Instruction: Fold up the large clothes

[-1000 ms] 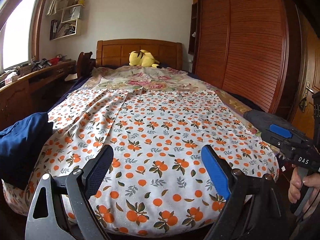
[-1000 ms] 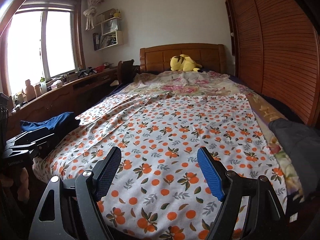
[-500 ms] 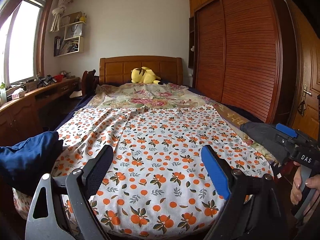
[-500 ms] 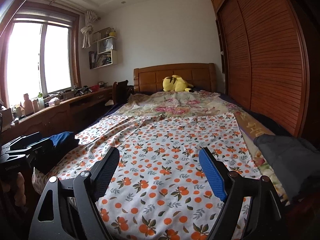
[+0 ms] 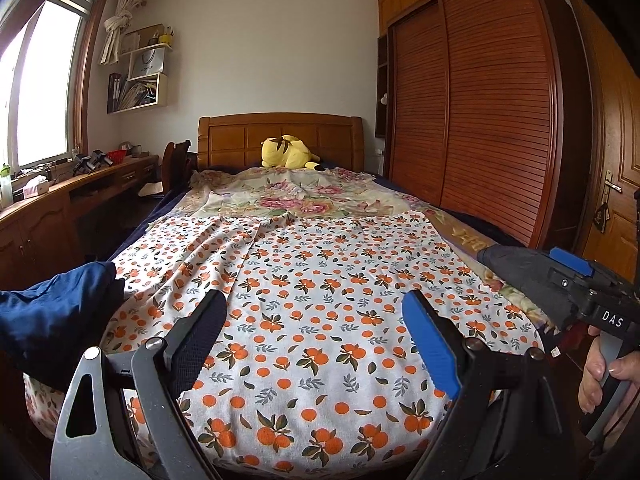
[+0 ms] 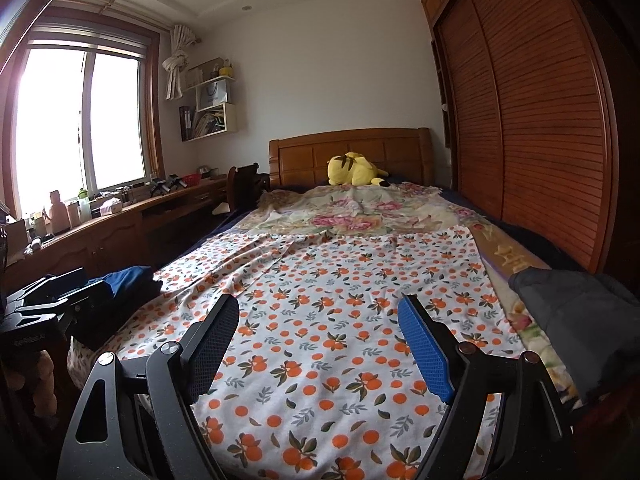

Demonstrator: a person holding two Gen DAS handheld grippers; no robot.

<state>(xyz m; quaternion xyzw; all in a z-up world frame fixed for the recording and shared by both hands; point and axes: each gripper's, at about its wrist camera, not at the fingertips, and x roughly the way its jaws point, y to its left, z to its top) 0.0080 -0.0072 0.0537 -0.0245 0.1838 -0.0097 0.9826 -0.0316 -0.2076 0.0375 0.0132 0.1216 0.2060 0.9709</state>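
— Where does the cloth lie?

— The orange-print cloth (image 5: pixel 320 300) is spread flat across the near half of the bed (image 5: pixel 280 140), with some creases on its left side and its near edge hanging over the foot of the bed. Beyond it lies a floral blanket (image 5: pixel 304 200), and a yellow plush toy (image 5: pixel 286 152) rests against the headboard.

— And the two tools?

— The left tool (image 5: pixel 312 338) hangs above the near end of the cloth with its fingers spread wide and nothing between them. The right tool (image 6: pixel 318 344) is likewise released, its blue pad (image 6: pixel 424 348) and black pad apart over the print, holding nothing.

— What sits at the sides?

— A blue garment (image 5: pixel 56 312) is bunched at the left edge of the bed, overlapping the cloth's corner. A dark grey garment (image 6: pixel 576 312) lies at the right edge, beside the wardrobe (image 6: pixel 540 120).

— Anything else?

— A long wooden table (image 6: pixel 120 220) under the window (image 6: pixel 80 120) carries bottles and small clutter.
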